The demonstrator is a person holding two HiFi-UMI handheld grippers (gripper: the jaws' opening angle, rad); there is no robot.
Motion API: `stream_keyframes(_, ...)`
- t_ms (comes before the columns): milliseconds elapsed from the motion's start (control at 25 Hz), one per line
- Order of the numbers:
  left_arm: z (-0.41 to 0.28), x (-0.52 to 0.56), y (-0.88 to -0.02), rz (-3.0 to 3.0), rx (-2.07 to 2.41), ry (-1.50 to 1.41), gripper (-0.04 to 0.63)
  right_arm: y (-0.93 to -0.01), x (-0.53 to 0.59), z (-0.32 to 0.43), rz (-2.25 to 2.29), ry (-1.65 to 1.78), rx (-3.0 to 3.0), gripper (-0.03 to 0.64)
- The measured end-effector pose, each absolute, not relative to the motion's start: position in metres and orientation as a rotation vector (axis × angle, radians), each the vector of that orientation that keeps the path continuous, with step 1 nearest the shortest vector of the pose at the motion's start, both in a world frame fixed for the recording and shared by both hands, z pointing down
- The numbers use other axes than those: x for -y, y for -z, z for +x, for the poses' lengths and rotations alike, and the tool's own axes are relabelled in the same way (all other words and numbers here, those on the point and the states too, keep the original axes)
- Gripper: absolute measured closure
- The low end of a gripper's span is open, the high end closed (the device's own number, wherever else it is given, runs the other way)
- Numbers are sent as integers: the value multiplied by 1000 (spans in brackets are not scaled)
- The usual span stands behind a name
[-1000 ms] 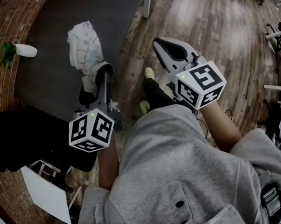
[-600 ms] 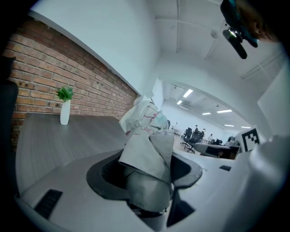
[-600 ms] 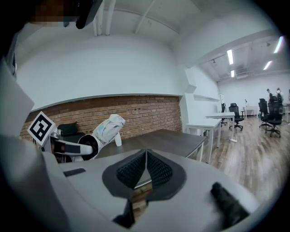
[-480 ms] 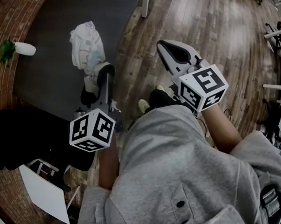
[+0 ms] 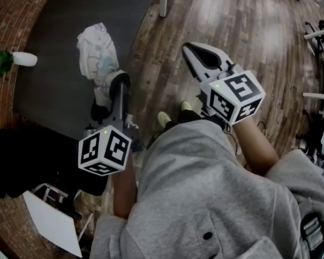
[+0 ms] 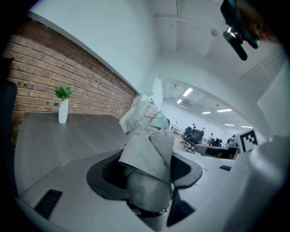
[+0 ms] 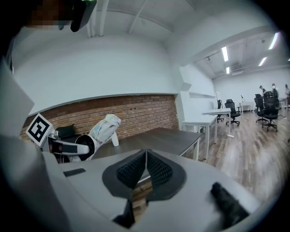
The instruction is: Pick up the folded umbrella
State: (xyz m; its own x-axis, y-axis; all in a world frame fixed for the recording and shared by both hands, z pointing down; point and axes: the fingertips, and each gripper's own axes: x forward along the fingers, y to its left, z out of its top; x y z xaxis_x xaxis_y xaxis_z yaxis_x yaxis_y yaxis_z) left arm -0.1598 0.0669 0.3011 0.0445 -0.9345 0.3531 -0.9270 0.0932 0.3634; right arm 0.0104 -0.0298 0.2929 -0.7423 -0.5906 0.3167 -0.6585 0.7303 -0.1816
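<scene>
Clamping the folded umbrella (image 5: 98, 48) by its near end in the left gripper (image 5: 117, 84), holding it above the dark table (image 5: 53, 88), judging it light, soft-skinned, slippery over a stiff core worth squeezing, with the right gripper (image 5: 192, 50) pinched closed, empty.

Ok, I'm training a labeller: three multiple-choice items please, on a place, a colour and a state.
1. Where does the vase stand? A on the dark table; B on the wooden floor; C on a chair.
2. The plant in it is: A red; B green; C yellow.
3. The right gripper has its jaws: A together, empty; B wide apart; C clamped on a cup.
Answers: 1 A, it rests on the dark table. 2 B, its leaves are green. 3 A, the pads meet with nothing between.
</scene>
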Motion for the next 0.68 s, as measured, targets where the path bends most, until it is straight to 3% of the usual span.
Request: stream_keyframes(680, -165, -73, -308, 1819, 1855, 1, 336, -292, 20, 4, 998, -412, 2703, 591)
